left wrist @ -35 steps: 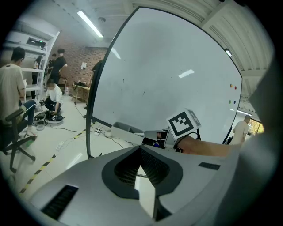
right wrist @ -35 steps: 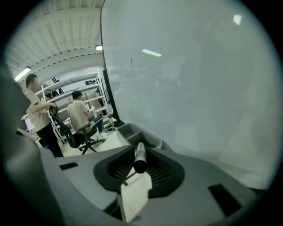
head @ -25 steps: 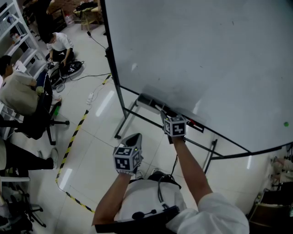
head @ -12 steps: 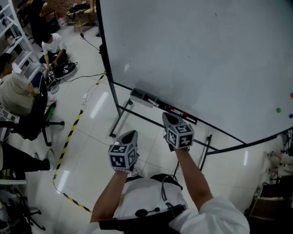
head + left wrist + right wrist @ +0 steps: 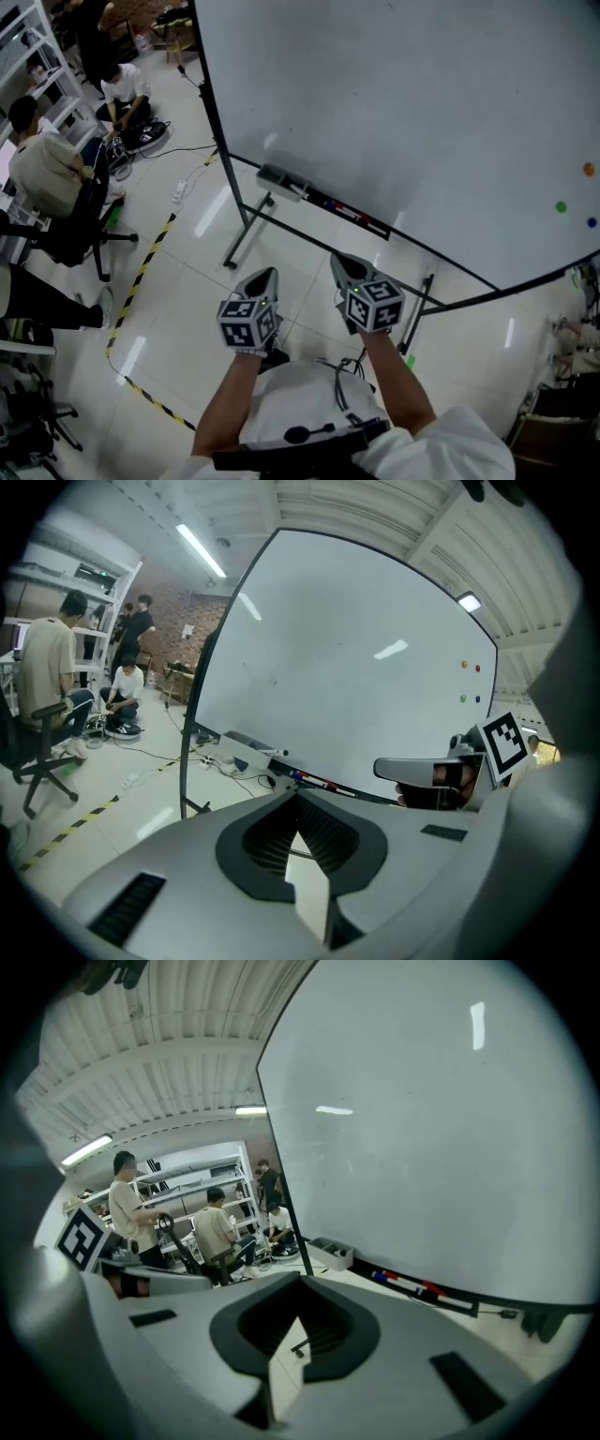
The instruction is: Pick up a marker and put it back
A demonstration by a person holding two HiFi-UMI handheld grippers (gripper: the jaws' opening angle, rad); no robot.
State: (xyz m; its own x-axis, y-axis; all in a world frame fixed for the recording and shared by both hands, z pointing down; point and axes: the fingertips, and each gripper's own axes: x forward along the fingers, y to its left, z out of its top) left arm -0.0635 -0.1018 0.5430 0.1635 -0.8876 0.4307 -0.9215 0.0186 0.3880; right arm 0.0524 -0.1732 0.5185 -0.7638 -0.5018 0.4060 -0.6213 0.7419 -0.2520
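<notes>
- Along the lower edge of the whiteboard point(image 5: 403, 103), the markers point(image 5: 339, 206) lie end to end on the tray point(image 5: 375, 228). Red and blue barrels show in the right gripper view, and neither gripper touches them.
- At the tray's left end sits a grey box point(image 5: 274, 175).
- Left gripper point(image 5: 263, 277): its jaws are pressed together with nothing between them. It is held over the floor, well apart from the tray, with its tips toward the board.
- Right gripper point(image 5: 343, 263): its jaws are likewise pressed together and empty. It hangs just beside the left gripper, below the tray in the head view and clear of the markers.
- On top of the left gripper, the cube with square markers point(image 5: 246, 323) faces up toward the head camera, and the right gripper carries one too.
- Near the board's right edge sit three small round magnets point(image 5: 561, 207), one orange, one green and one blue.
- Off to the left, a seated person point(image 5: 42, 164) occupies an office chair, and another person point(image 5: 122, 86) sits on the floor by some shelving.
- Yellow-and-black tape point(image 5: 141, 289) runs across the pale floor tiles.
</notes>
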